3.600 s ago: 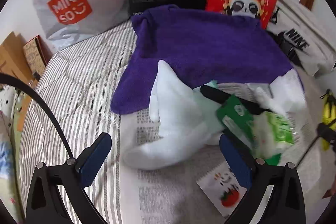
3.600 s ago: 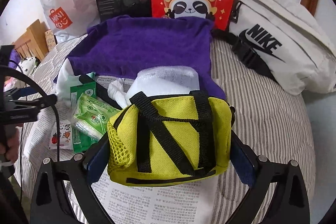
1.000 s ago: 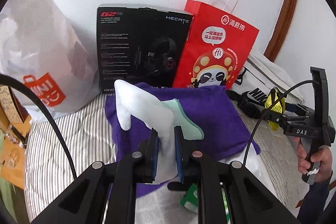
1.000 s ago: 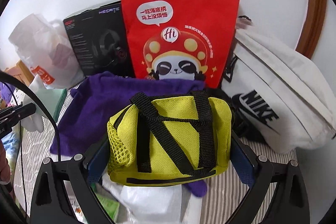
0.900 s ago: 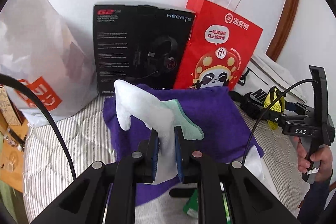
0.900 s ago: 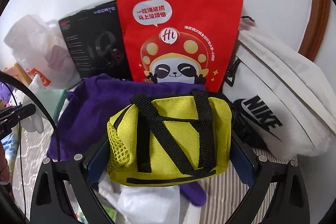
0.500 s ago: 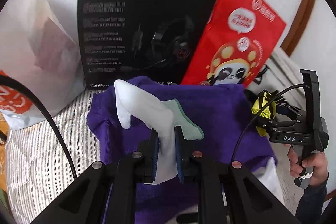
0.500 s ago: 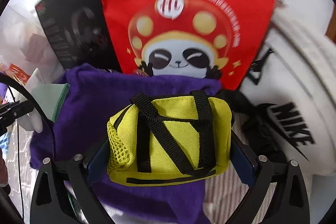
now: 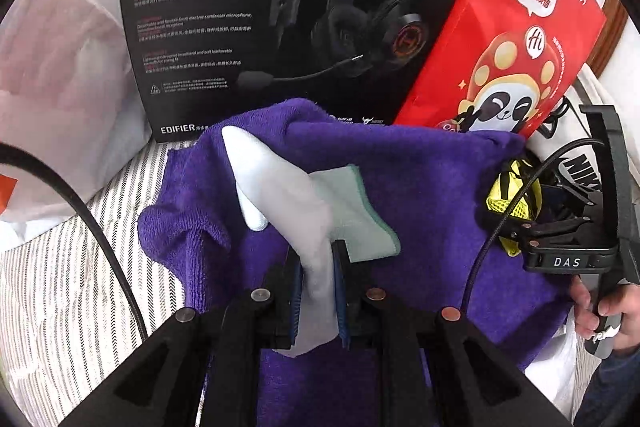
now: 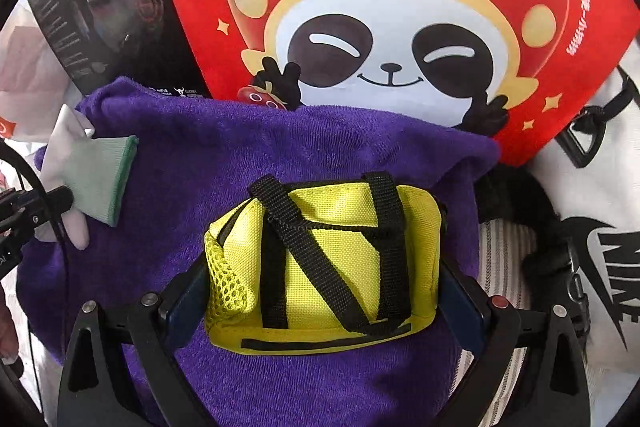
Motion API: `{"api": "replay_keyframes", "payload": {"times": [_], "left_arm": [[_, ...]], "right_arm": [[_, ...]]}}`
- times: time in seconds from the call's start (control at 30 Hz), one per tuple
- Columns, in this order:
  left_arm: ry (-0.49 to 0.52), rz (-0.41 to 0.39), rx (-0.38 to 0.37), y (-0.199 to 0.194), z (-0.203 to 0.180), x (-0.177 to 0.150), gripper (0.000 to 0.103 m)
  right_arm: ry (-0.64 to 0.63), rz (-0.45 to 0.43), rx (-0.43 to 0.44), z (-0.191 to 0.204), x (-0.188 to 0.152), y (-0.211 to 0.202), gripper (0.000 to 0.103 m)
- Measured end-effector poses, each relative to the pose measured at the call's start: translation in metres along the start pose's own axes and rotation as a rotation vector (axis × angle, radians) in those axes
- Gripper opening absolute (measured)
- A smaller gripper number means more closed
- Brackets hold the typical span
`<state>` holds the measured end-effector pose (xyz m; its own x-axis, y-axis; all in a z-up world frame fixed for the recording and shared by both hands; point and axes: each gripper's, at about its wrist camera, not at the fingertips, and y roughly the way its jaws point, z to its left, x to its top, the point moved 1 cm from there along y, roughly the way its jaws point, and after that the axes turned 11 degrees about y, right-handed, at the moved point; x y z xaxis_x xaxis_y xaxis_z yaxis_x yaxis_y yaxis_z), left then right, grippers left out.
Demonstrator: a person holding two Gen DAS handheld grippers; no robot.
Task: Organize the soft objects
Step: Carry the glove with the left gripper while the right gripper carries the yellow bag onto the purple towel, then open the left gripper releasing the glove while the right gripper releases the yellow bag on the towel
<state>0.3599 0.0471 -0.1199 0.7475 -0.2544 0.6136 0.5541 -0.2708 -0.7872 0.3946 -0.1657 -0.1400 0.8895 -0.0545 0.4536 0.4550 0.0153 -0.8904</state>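
My left gripper [image 9: 316, 267] is shut on a white glove with a pale green cuff [image 9: 288, 195] and holds it just above a purple towel [image 9: 420, 187] spread on the striped bed. The glove also shows at the left of the right wrist view [image 10: 92, 171]. My right gripper [image 10: 324, 291] is shut on a small yellow bag with black straps [image 10: 320, 259], held over the purple towel [image 10: 240, 155]. The yellow bag [image 9: 516, 203] and the right gripper appear at the right of the left wrist view.
A black headset box [image 9: 260, 11], a red panda paper bag [image 10: 400, 7], a white plastic bag [image 9: 60, 87] and a white Nike bag [image 10: 600, 227] stand along the wall behind the towel. The striped bedsheet [image 9: 80, 267] lies to the left.
Both grippers have moved forward and lower toward the far end of the purple towel. The box and the red bag loom larger. Both keep their hold.
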Motion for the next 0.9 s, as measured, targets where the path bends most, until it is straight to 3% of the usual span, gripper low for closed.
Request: {"api": "replay_keyframes", "payload": {"times": [0.13, 0.23, 0.33, 0.4, 0.47, 0.63, 0.7, 0.9], "left_arm": [[0.001, 0.010, -0.001, 0.004, 0.001, 0.000, 0.015], [0.000, 0.025, 0.006, 0.005, 0.002, 0.000, 0.024], [-0.006, 0.020, 0.001, 0.000, 0.003, -0.002, 0.041], [-0.008, 0.005, 0.000, -0.005, 0.002, -0.003, 0.059], [-0.001, 0.001, 0.005, -0.010, 0.001, -0.004, 0.069], [0.008, 0.011, 0.031, -0.021, -0.005, -0.005, 0.071], [0.008, 0.016, 0.045, -0.027, -0.007, -0.008, 0.078], [0.029, 0.026, 0.077, -0.048, -0.013, -0.021, 0.078]], "right_arm": [[-0.006, 0.022, 0.001, 0.001, 0.001, 0.003, 0.098], [-0.016, 0.031, -0.009, 0.002, 0.002, 0.007, 0.099], [-0.018, 0.038, -0.005, 0.001, 0.003, 0.006, 0.100], [-0.015, 0.042, 0.008, 0.000, 0.003, 0.005, 0.101], [-0.016, 0.045, 0.019, -0.001, 0.002, 0.004, 0.103], [-0.010, 0.029, 0.002, -0.007, -0.002, -0.007, 0.103], [-0.012, 0.017, -0.002, -0.008, -0.005, -0.015, 0.103], [-0.011, 0.000, -0.015, -0.010, -0.014, -0.033, 0.103]]}}
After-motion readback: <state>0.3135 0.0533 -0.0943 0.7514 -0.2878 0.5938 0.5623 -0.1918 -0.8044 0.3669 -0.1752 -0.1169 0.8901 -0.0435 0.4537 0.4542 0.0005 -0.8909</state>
